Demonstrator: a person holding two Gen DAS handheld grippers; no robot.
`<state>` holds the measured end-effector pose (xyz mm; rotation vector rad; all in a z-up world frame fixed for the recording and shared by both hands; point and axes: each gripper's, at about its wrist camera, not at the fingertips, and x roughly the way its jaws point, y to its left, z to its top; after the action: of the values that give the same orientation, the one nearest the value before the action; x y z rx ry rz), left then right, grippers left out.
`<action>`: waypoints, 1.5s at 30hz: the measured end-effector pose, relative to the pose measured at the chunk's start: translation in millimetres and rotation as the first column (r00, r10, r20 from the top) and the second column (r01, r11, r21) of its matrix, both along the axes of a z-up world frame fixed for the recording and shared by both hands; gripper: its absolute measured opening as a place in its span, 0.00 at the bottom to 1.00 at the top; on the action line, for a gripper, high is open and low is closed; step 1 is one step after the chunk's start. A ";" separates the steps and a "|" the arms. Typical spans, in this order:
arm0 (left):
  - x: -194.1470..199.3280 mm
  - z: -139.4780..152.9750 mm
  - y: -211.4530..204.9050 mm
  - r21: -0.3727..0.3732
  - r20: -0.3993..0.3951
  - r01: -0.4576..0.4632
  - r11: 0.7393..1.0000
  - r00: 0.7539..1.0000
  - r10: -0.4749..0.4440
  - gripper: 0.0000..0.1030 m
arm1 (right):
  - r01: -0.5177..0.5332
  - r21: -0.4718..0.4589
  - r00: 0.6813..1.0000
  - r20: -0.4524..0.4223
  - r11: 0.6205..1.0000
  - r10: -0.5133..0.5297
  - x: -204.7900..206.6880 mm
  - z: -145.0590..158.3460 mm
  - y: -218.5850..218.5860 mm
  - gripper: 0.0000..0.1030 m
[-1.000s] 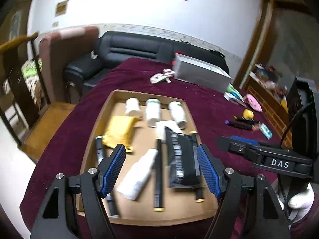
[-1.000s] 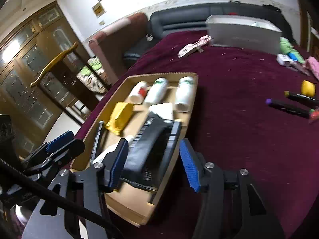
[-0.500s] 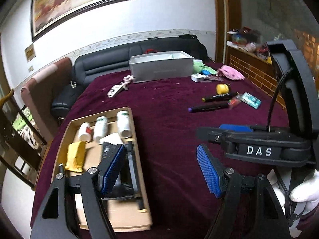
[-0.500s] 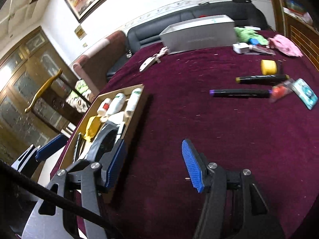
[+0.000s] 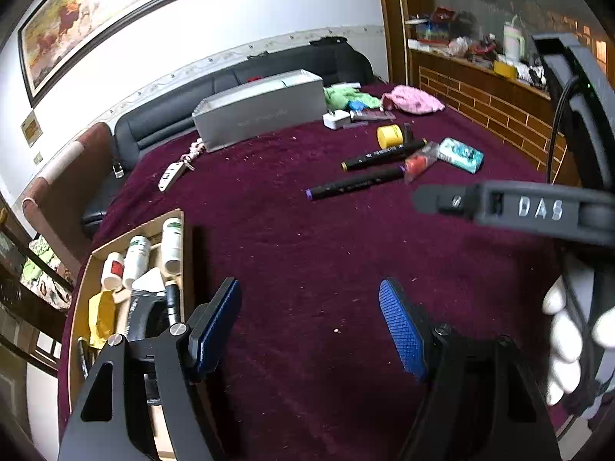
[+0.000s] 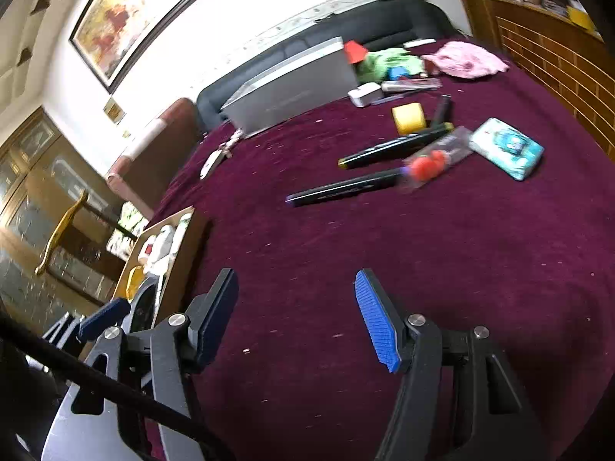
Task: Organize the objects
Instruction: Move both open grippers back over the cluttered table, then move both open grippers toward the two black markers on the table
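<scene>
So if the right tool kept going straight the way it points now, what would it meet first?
Probably the bare maroon tablecloth just ahead of its open pads, since the right tool points downward. Beyond that spot lies the black marker with the purple cap, though depth is hard to judge.

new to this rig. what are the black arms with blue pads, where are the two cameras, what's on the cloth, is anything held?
No robot: a person carries a two-finger tool in each hand, each with a fisheye camera looking along its fingers. The left wrist view shows the left tool, with the right one crossing at the right edge; the right wrist view shows the right tool. Both are open and empty; the right one's jaws have just been opening. On the maroon tablecloth: a cardboard tray with bottles, two black markers, a yellow cap and a grey box.
</scene>
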<state>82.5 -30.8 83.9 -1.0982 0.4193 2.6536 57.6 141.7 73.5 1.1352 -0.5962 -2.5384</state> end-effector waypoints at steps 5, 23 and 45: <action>-11.2 -13.2 9.3 -0.011 0.034 0.002 1.000 0.999 -0.002 0.66 | 0.041 -0.015 0.999 0.020 0.999 -0.041 -7.2 -7.1 22.0 0.61; -76.3 -90.3 10.6 0.087 0.196 -0.145 0.986 0.972 0.126 0.99 | 0.243 -0.033 0.970 0.039 0.970 -0.241 -44.4 -22.4 97.4 0.61; -72.6 -88.9 8.1 0.094 0.182 -0.154 0.984 0.974 0.135 0.99 | 0.300 -0.143 0.953 0.078 0.943 -0.291 -51.7 -44.6 152.2 0.67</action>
<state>9.9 -22.8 -5.1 -1.3611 0.1660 2.6353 5.8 293.9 28.9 1.1387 -1.0291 -2.6530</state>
